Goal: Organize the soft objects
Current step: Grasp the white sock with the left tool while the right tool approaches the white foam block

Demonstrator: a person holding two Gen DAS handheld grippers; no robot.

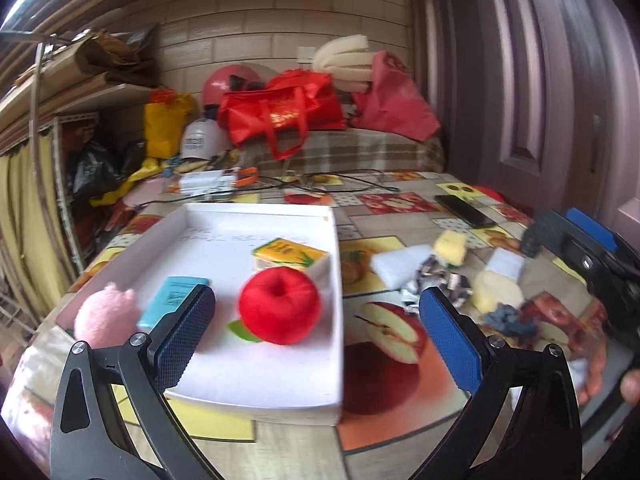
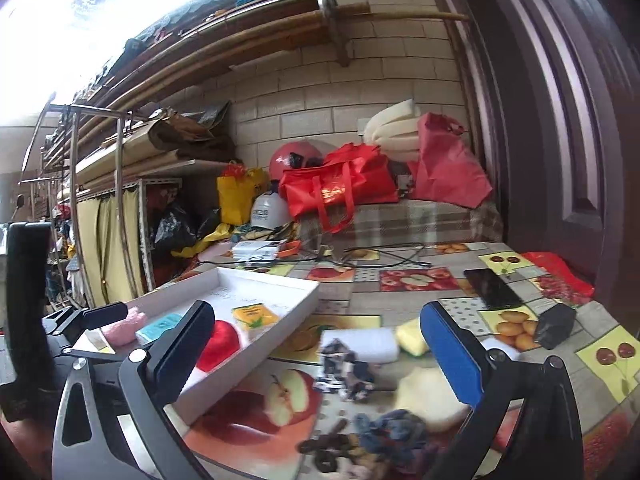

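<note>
Your left gripper [image 1: 316, 332] hovers low over the white tray's [image 1: 256, 392] near edge, jaws wide apart, holding nothing; red plush apple [image 1: 280, 306], pink plush [image 1: 106, 316], blue pack [image 1: 172, 300] & yellow pack [image 1: 290, 254] sit in the tray; your right gripper [image 2: 318, 350] hangs jaws apart above the loose pile on the table [image 2: 400, 304]: blue-grey scrunchie [image 2: 394, 432], patterned scrunchie [image 2: 346, 368], white sponge [image 2: 360, 340], yellow sponge [image 2: 412, 338]; phone [image 2: 492, 288] farther back.

We see a glossy printed tablecloth [image 1: 400, 392] under the jaws and a matt white cardboard tray [image 1: 256, 360] between them. The pink toy [image 1: 105, 316] left of the jaws looks fluffy, and the red apple [image 1: 280, 304] between them has a smooth thread-like surface.
</note>
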